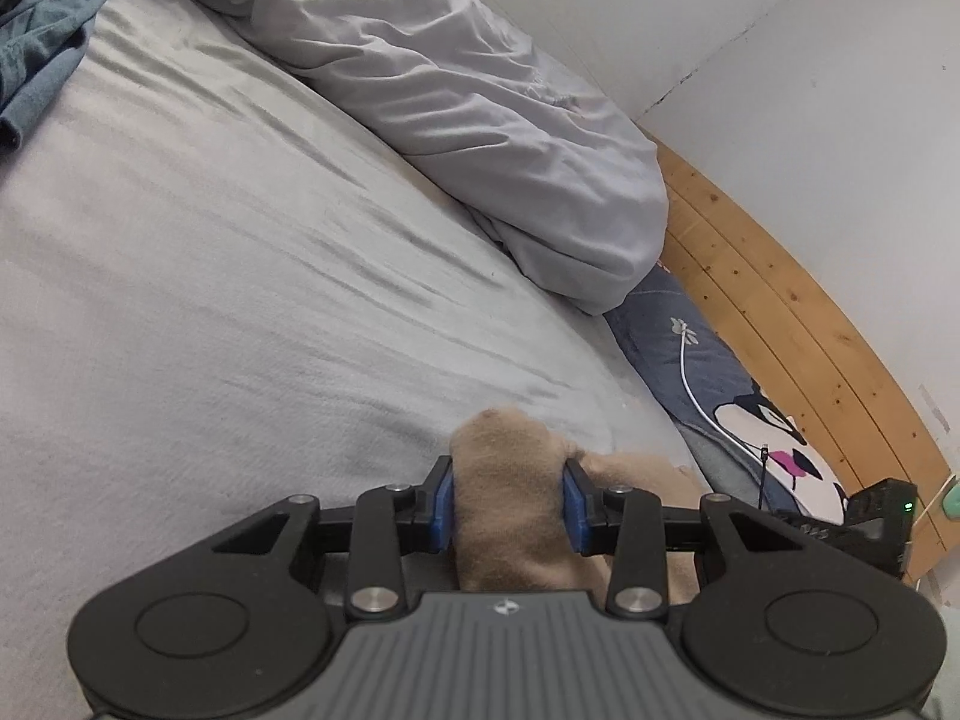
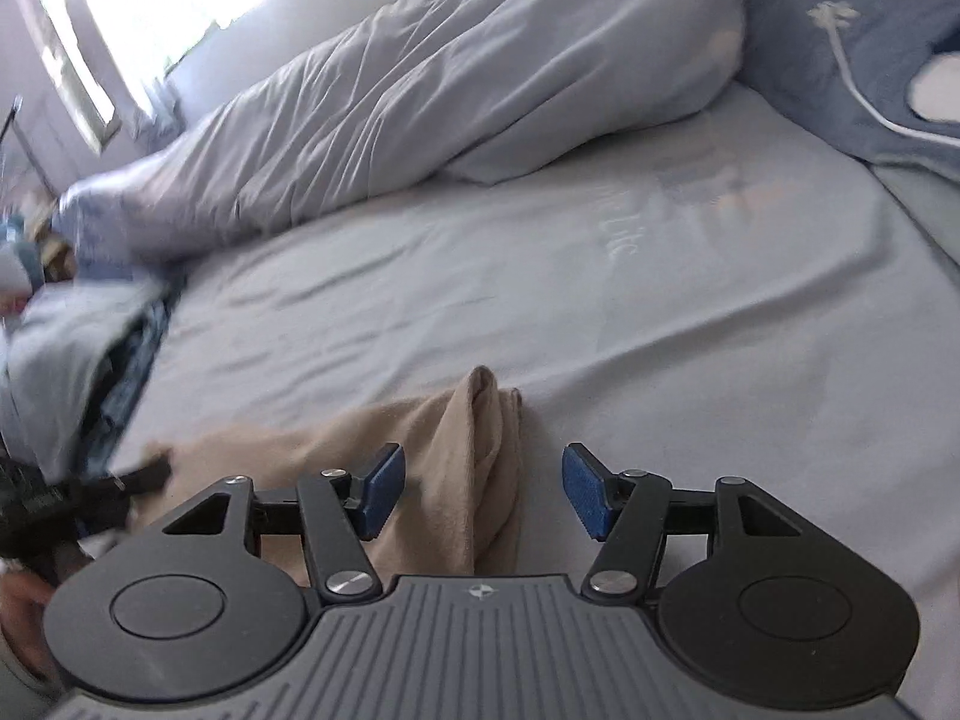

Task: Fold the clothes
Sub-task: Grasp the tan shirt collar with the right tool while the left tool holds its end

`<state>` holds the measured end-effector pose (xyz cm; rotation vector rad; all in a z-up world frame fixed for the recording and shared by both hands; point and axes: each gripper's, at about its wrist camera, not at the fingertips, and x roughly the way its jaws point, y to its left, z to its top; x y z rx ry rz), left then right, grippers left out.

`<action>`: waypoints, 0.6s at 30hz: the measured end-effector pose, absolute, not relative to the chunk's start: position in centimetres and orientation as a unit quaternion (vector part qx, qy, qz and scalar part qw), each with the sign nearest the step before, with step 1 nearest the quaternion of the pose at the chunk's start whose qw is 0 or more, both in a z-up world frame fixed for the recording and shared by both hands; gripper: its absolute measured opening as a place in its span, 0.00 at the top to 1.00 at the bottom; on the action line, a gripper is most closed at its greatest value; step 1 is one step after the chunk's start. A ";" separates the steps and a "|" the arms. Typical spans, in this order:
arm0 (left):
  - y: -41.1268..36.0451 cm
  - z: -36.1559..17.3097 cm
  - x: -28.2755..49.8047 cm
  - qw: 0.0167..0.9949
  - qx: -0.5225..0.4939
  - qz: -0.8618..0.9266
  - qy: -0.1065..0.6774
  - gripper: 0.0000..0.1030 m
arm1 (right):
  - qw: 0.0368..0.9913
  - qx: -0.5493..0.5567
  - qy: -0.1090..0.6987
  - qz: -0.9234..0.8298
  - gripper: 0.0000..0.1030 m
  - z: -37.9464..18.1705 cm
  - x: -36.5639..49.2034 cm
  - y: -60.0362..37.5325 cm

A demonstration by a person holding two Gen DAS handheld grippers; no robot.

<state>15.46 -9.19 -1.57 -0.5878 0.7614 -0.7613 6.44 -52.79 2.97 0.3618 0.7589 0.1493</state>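
A tan garment lies at the near edge of the bed. My left gripper is shut on a bunched fold of it, the blue pads pressing both sides. In the right wrist view the same tan garment lies flat with a raised corner between my fingers. My right gripper is open, its blue pads wide apart, with the cloth under and between them. My left gripper shows blurred at the left edge of the right wrist view.
A grey sheet covers the bed. A rumpled grey duvet lies along the far side. A blue pillow with a white cable sits by the wooden headboard. Blue-grey clothes lie at far left.
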 end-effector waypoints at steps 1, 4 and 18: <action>-9.2 -1.6 15.5 0.817 -0.277 -0.358 0.357 0.66 | 0.910 0.175 0.367 0.077 0.40 2.9 6.7 -52.8; -9.1 -1.6 15.6 0.817 -0.279 -0.359 0.356 0.66 | 0.912 0.177 0.360 0.084 0.44 2.7 7.1 -52.7; -9.5 0.5 13.9 0.844 -0.233 -0.346 0.337 0.70 | 0.956 0.080 0.281 0.006 0.94 6.2 3.0 -47.5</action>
